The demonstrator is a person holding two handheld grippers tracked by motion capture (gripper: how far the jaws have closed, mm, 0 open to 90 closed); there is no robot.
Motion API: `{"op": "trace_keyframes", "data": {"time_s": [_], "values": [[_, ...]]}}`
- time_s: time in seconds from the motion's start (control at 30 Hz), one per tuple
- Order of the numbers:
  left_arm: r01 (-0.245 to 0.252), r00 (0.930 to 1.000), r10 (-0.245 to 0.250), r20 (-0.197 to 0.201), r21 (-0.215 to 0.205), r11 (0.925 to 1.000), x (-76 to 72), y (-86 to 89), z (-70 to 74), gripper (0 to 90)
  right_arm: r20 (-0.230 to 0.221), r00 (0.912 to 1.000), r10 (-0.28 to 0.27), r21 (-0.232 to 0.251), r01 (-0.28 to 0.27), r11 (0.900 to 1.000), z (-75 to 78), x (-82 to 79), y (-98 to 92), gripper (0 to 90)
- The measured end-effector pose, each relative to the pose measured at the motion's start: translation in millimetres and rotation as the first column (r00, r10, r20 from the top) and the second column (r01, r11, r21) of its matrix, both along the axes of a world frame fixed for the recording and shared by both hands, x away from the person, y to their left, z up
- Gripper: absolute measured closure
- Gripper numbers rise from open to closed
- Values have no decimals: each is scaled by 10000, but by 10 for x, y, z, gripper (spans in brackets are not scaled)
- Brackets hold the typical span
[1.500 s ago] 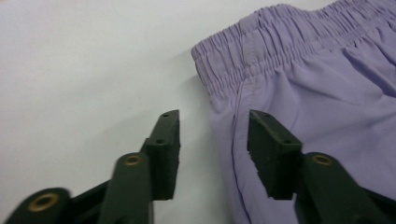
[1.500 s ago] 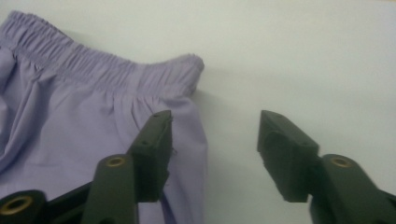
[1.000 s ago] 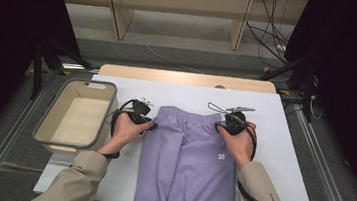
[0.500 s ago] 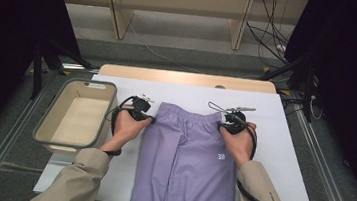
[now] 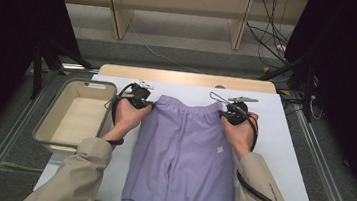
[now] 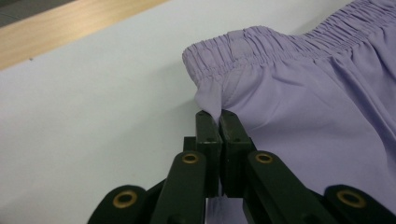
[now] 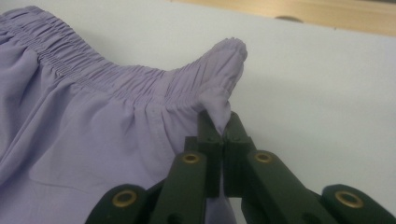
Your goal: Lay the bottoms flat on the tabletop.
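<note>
Two tongs, two corners: in the high view you have the left tongs [image 5: 147, 102] at the left end of the waistband and the right tongs [image 5: 226, 115] at the right end, both at mid-frame. The purple shorts [image 5: 185, 161] lie flat on the white counter [image 5: 286, 157], waistband toward the top of the frame and legs running down to the bottom edge, so the long axis runs straight back toward you. Each hand sits at its own corner, neither nearer than the other. A beige tray [image 5: 43, 121] stands at the left of the frame, just off the counter's edge and apart from the cloth.

In the left gripper view, your tongs [image 6: 219, 116] are clamped together on a pinch of fabric just under the gathered waistband corner, which rises to the upper middle of the frame; the rest of the shorts [image 6: 327, 107] spreads to the right.

In the right gripper view, the tongs [image 7: 219, 122] are likewise closed on a small peak of cloth below the waistband corner, with the shorts [image 7: 84, 135] spreading left.

The gripper views show the bite itself, thin and near the fabric's edge, which the high view hides behind your hands; the high view alone gives the garment's full lie. Any lift or fold, I judge, depends on keeping both corners level.
</note>
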State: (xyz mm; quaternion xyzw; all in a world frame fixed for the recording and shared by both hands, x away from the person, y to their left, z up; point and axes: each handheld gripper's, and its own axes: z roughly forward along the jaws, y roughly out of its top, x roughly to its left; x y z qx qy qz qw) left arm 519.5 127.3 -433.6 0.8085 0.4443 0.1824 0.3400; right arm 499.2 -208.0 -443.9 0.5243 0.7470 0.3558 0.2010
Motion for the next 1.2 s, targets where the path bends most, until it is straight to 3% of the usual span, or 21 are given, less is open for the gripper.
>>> {"op": "trace_keyframes", "data": {"time_s": [0.1, 0.2, 0.4, 0.5, 0.7, 0.87, 0.97, 1.2], "values": [[-267, 9990, 263, 372, 99, 9996, 30, -2, 33, 820, 214, 9998, -29, -33, 29, 10000, 31, 43, 7, 872], [-366, 9981, 356, 510, 182, 9992, 24, 5, 47, 696, 189, 9998, -36, -37, 36, 10000, 16, 79, 1, 753], [221, 9987, -223, 460, 47, 9997, -150, 46, 31, 602, 58, 9984, -566, -416, 568, 9975, 42, 7, -110, 568], [647, 9972, -643, 389, -112, 9978, -262, 77, -2, 554, -470, 9961, -740, -693, 707, 9951, 104, -91, -224, 543], [1295, 9914, -1285, 249, -464, 9905, -579, 147, -51, 435, -1279, 9908, -448, -381, 403, 9985, 155, -458, -420, 475], [1627, 9865, -1610, 281, -702, 9842, -875, 192, -99, 358, -2109, 9773, 219, -100, -246, 9996, 48, -877, -495, 466], [1679, 9858, -1669, 179, -935, 9814, -1035, 214, -146, 340, -2338, 9706, 575, 59, -577, 9983, -21, -1146, -504, 479], [2037, 9790, -2032, 135, -715, 9764, -1324, 241, -212, 346, -2798, 9553, 952, 251, -919, 9955, -153, -1564, -468, 534]]}}
